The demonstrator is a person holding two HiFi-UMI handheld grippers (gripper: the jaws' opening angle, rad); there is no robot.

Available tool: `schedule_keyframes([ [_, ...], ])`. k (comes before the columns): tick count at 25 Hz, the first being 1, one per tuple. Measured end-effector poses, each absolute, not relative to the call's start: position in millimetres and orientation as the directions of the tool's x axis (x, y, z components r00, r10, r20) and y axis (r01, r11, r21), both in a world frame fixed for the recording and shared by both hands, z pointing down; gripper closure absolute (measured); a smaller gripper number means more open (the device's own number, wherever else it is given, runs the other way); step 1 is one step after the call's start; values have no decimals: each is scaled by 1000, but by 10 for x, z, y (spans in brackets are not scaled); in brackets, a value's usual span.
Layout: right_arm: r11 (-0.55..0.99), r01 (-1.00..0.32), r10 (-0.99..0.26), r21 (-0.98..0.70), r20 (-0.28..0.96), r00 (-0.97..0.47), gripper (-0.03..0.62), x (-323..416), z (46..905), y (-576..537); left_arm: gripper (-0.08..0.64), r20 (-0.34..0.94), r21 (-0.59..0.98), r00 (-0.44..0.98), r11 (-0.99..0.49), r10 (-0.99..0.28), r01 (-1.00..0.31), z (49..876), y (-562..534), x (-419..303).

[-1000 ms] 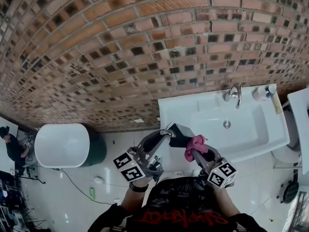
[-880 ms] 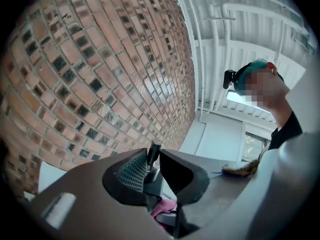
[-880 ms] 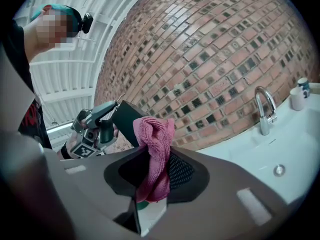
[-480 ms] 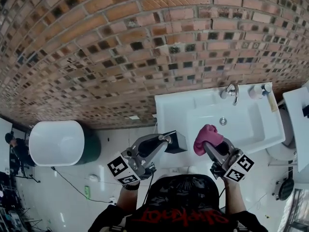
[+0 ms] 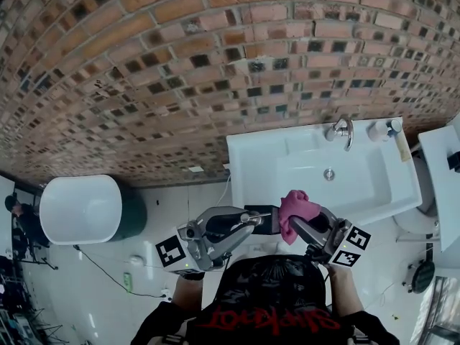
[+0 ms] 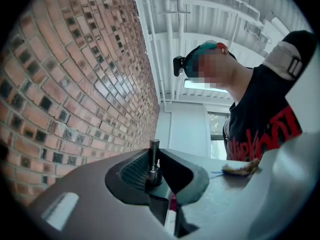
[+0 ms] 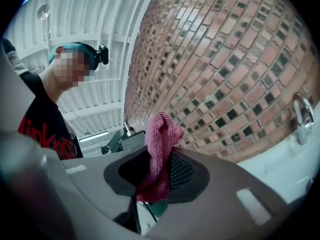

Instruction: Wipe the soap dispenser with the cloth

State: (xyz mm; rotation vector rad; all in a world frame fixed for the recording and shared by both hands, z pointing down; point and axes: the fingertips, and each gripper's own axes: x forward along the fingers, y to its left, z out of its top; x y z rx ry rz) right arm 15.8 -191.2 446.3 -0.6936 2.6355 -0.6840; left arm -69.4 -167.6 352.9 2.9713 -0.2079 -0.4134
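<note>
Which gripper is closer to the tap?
Right. The right gripper, holding the cloth, is in front of the sink, a bit left of the tap. The left gripper, holding the dispenser, is even farther left.

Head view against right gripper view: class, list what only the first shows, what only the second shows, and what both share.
Only the head view: the white-topped bin at the left, the sink's drain, and the white bottle beside the tap. Only the right gripper view: the ceiling and the camera on the person's head. Both: the brick wall, the tap, the soap dispenser, and the pink cloth pinched in the right gripper.
</note>
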Motion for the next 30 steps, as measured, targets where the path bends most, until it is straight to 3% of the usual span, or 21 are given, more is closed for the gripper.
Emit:
schedule_keyframes([
  [4, 707, -456, -567, -540, -47, -822, 500, 218, 5007, -1892, 494, -211, 112, 969, -988, -130, -108, 3556, -1622, -665],
  [8, 632, -700, -603, -333, 357, -714, 500, 457, 5866, -1919, 494, -219, 93, 974, -995, -64, -44, 3509, -1520, -622],
  [9, 619, -720, -611, -314, 383, -692, 499, 539, 5919, -1937, 494, -223, 87, 974, -996, -38, -18, 3493, -1481, -599],
  [11, 611, -681, -633, -403, 268, -727, 500, 641, 5666, -1998, 494, -195, 67, 981, -997, 18, 31, 3522, -1383, -528],
  [14, 692, -489, -609, -530, -65, -791, 500, 638, 4850, -2053, 494, -100, 52, 989, -992, 108, 114, 3689, -1200, -392],
  [16, 775, -329, -521, -539, -252, -815, 500, 539, 4352, -1993, 494, -52, 65, 984, -983, 169, 172, 3789, -1079, -315],
  [18, 840, -200, -408, -504, -345, -846, 500, 366, 4077, -1854, 494, -27, 80, 976, -972, 218, 220, 3836, -977, -266],
  [21, 873, -120, -301, -473, -327, -896, 500, 123, 4136, -1644, 494, -36, 90, 973, -969, 228, 231, 3809, -928, -254],
  [30, 772, -143, -292, -619, -146, -945, 500, 74, 5056, -1363, 491, -180, 80, 975, -986, 131, 148, 3562, -1195, -480],
])
